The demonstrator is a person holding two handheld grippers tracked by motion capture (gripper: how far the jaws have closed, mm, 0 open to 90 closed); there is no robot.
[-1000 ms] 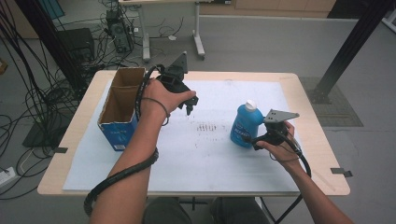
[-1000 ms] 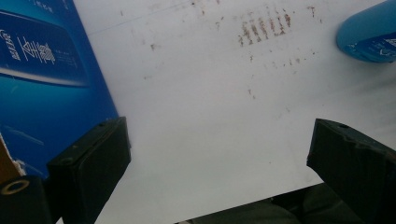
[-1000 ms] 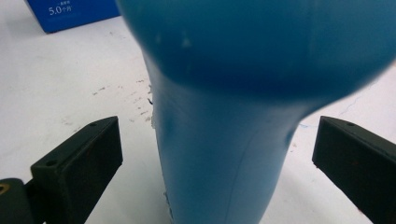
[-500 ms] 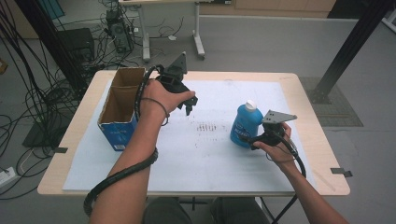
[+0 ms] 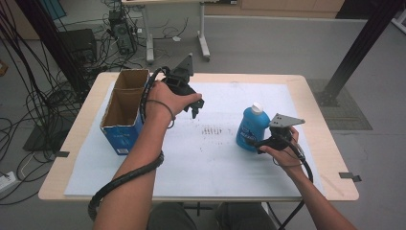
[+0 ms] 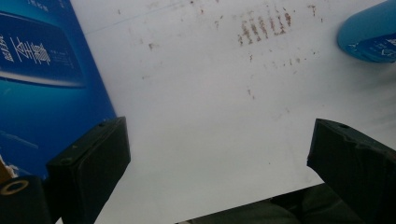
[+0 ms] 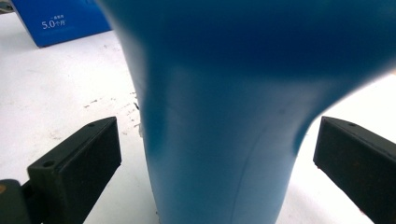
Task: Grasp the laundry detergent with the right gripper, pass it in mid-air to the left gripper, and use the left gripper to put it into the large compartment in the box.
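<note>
The bottle [image 5: 251, 128] stands upright on the white sheet [image 5: 210, 158] covering the worktop [image 5: 316, 96], its white cap up. Your right tool [image 5: 261, 143] sits at the bottle's base on its near right side, jaws spread wide with the blue body [image 7: 219, 116] between them, neither pad touching it. Well left of the bottle, your left tool [image 5: 195, 108] hangs above the sheet with its jaws spread and nothing between them. The box [image 5: 123, 110] stands farther left, open at the top.

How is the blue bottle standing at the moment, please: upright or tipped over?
Upright. The blue bottle stands on its base on the white sheet, white cap on top, between the open jaws of the right gripper.
</note>
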